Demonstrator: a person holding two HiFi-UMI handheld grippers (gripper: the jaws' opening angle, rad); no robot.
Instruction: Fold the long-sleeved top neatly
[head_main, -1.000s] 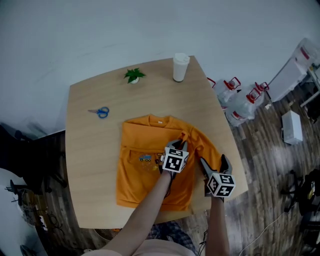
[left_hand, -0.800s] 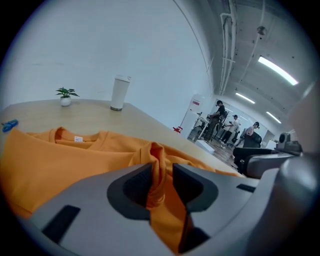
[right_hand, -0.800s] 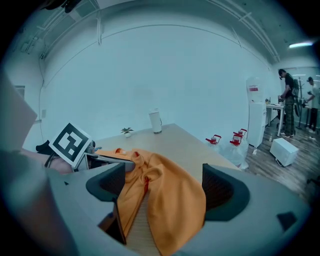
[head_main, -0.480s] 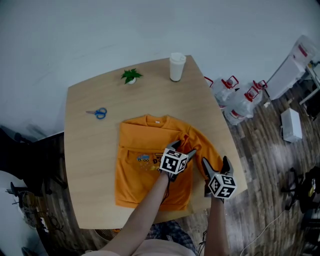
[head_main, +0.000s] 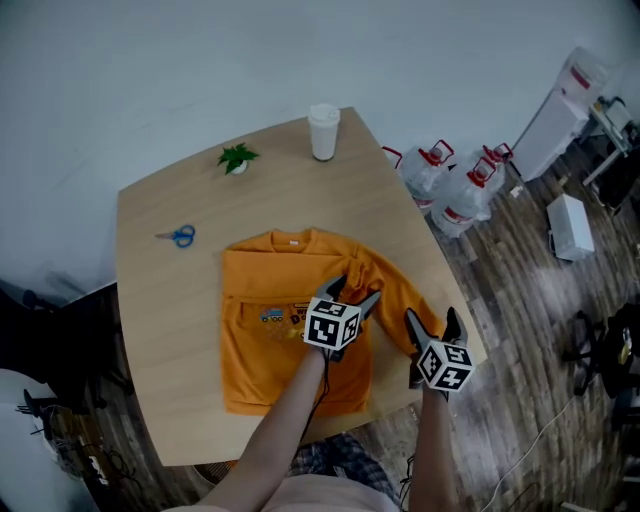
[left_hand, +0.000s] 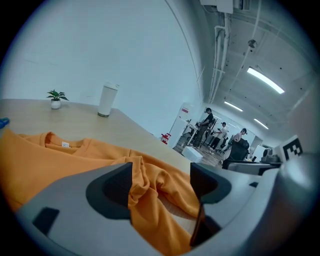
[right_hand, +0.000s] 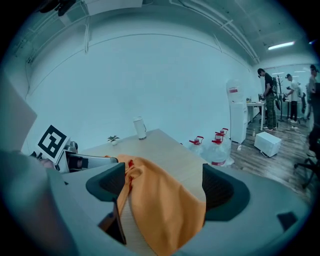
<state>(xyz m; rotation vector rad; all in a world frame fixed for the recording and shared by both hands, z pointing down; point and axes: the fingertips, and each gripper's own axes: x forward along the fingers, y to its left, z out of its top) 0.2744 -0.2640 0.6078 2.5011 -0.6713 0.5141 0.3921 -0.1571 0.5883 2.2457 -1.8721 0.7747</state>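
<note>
Head view: on the wooden table (head_main: 160, 320) the orange long-sleeved top (head_main: 255, 345) lies flat. The left gripper (head_main: 357, 290) hovers over its right side, and the right gripper (head_main: 432, 316) is beside its sleeve (head_main: 405, 292).

Left gripper view: the jaws have just been opening and are now released, with bunched fabric (left_hand: 157, 187) loose between them.

Right gripper view: the jaws are spread wide, and the sleeve lies ungripped between them.

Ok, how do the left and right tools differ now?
The left tool sits over the bunched shoulder of the orange top; the right tool is by the table edge, over the sleeve end. The left tool's jaws have just been opening; the right tool's stand wide. Both are open, cloth between the jaws unpinched.
</note>
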